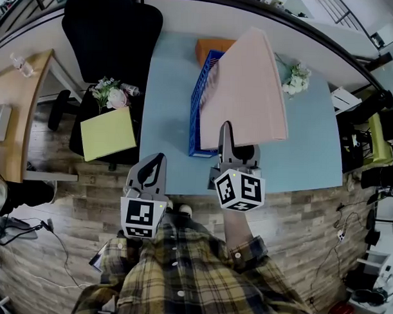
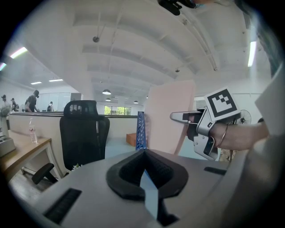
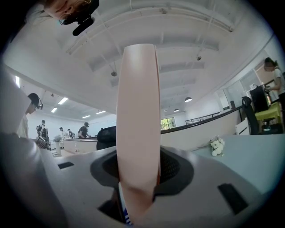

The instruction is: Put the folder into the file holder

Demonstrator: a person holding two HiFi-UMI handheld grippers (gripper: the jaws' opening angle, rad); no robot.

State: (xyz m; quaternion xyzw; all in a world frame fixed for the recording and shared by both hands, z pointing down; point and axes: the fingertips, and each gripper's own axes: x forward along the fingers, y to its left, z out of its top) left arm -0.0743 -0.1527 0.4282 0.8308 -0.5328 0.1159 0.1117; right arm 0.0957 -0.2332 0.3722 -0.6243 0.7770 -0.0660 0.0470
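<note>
A large pink folder is held up at a slant over the light blue table, with my right gripper shut on its near lower edge. In the right gripper view the folder stands edge-on between the jaws and fills the middle. The blue mesh file holder stands on the table just left of and partly under the folder. My left gripper hovers at the table's front edge, shut and empty. The left gripper view shows the file holder, the folder and the right gripper ahead.
An orange box lies behind the file holder. White flowers sit at the table's far right. Left of the table are a black chair, pink flowers, a yellow-green pad and a wooden desk.
</note>
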